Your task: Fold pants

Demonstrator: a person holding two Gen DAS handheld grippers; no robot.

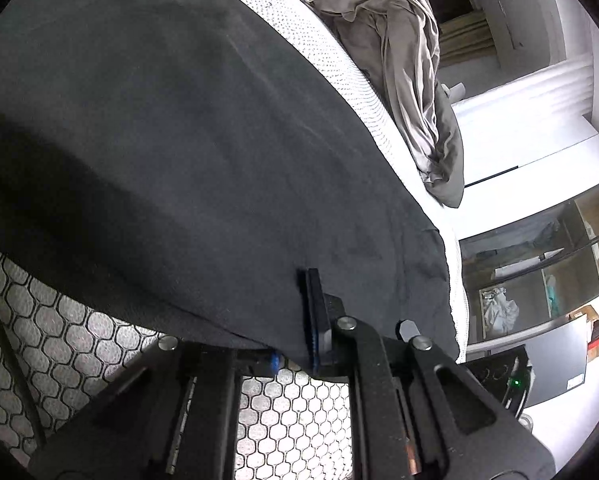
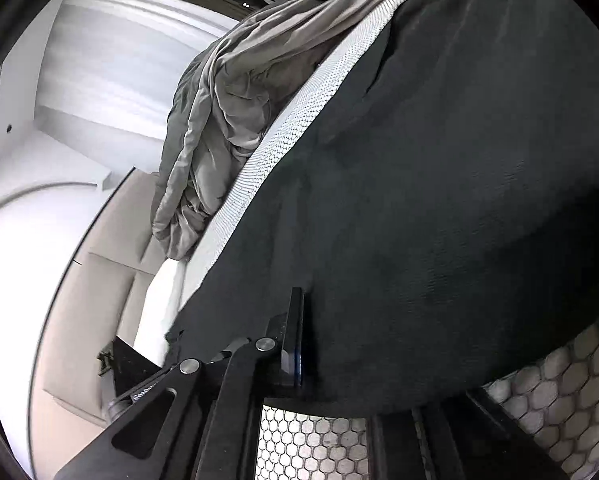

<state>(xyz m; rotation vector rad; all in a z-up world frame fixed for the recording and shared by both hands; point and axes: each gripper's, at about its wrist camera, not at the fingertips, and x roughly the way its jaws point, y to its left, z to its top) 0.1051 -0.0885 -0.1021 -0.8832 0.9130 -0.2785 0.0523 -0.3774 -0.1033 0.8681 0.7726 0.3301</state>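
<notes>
Mattress [image 1: 339,60] under dark pants [image 1: 179,140]; left hand-held gripper [image 1: 313,312], right hand-held gripper [image 2: 299,332] clamp them.

The wide soft fabric of the pants [image 1: 187,128] is a flat charcoal black with no print, darker still in the right wrist view [image 2: 459,168]. The mattress surface [image 1: 311,412] beneath is pale grey, quilted with a black-outlined honeycomb pattern, and its knitted edge band [image 2: 299,120] is white with fine dark dots. The crumpled satin bedsheet [image 1: 399,60] is taupe grey. The gripper fingers [image 1: 313,312] are black with blue pads.
</notes>
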